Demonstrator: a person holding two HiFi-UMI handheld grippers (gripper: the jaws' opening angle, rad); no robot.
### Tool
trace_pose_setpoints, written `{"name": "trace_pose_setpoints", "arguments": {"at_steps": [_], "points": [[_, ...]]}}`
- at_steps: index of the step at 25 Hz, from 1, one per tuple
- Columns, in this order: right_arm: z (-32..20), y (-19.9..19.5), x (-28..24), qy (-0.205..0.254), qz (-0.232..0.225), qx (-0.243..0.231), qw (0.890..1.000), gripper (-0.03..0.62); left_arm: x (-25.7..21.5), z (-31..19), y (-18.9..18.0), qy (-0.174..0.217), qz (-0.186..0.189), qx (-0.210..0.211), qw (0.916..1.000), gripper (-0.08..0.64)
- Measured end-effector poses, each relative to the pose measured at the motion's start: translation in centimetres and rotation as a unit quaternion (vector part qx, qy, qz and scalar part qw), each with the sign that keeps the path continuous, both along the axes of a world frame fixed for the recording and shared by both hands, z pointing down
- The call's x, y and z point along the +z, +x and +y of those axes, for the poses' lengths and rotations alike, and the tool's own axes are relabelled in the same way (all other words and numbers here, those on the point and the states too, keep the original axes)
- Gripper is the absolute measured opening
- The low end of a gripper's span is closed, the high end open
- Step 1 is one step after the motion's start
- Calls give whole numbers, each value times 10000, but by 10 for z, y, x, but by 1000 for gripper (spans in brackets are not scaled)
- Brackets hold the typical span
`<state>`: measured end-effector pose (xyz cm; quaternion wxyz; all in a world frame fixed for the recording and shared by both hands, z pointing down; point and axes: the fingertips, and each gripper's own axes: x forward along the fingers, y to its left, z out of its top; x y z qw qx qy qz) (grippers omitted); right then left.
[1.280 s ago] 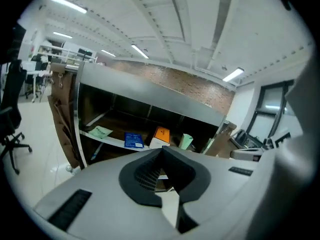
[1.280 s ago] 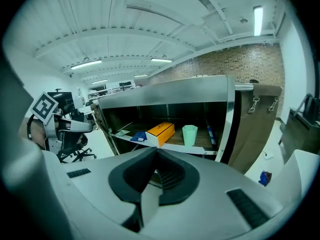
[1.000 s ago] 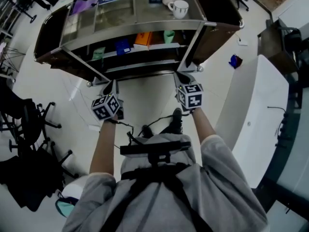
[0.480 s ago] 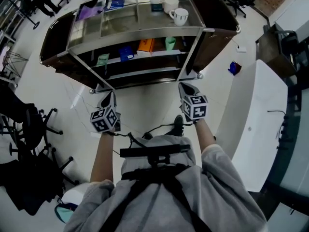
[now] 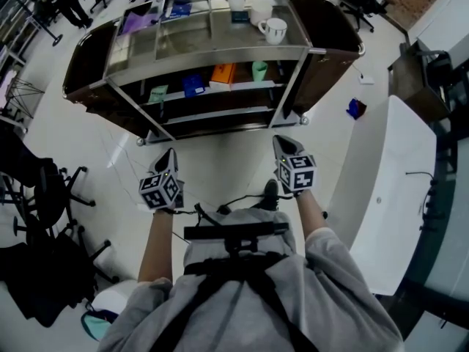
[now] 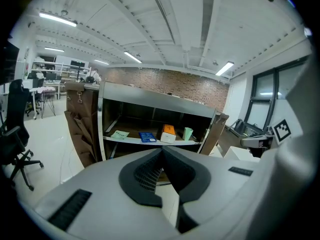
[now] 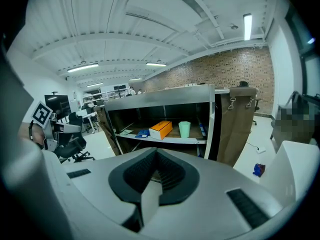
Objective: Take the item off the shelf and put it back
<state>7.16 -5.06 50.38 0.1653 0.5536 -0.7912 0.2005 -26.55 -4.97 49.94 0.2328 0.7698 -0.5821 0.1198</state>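
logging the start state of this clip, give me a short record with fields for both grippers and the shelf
shelf: metal frame, open front
middle level, left to right: green packet, blue packet, orange box, green cup
top: white mug
left gripper: shut, empty, short of the shelf
right gripper: shut, empty, short of the shelf
task: nothing taken yet

No text, brand or number can be read: the orange box (image 5: 222, 72) and blue packet (image 5: 193, 85) on the shelf (image 5: 212, 50) ahead of the left gripper (image 5: 170, 153) and right gripper (image 5: 283, 141) are too small and blurred.
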Motion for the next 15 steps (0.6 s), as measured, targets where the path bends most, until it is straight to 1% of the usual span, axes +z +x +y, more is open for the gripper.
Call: {"name": "trace_pose_setpoints", "arguments": {"at_steps": [15], "points": [[5,-7,8,-60,29,7,10000,9,14,20,-8,-118,42,-5,9999,6]]}}
